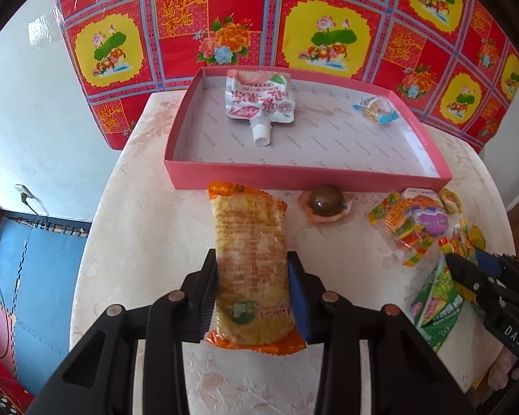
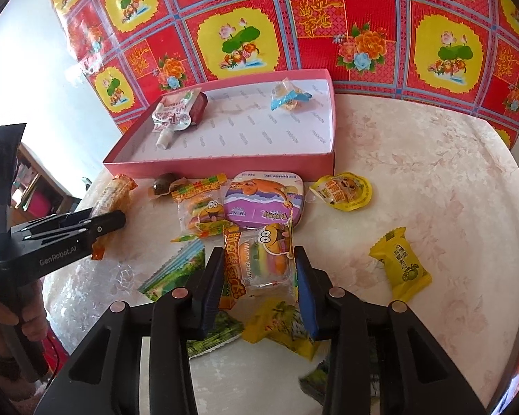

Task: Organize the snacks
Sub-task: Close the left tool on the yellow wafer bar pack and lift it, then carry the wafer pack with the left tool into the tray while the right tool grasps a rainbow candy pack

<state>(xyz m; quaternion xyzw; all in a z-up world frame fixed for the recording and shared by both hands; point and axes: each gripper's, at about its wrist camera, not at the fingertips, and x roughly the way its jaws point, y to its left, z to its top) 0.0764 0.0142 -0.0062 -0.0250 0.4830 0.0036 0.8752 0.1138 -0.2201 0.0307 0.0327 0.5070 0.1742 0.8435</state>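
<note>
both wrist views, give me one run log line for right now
left gripper: shut on orange packet | right gripper: shut on burger gummy pack | pink box: holds spout pouch, small candy

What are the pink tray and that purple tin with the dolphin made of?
The pink tray looks like matte cardboard: thin folded walls, with a printed paper lining inside. The purple tin seems to be printed metal with a glossy finish: rounded corners and a raised rim that catches the light, though coated plastic cannot be ruled out.

Marbled table [image 2: 432, 173] bears pink box [image 2: 225, 166], scattered snacks [image 2: 342, 192].
</note>
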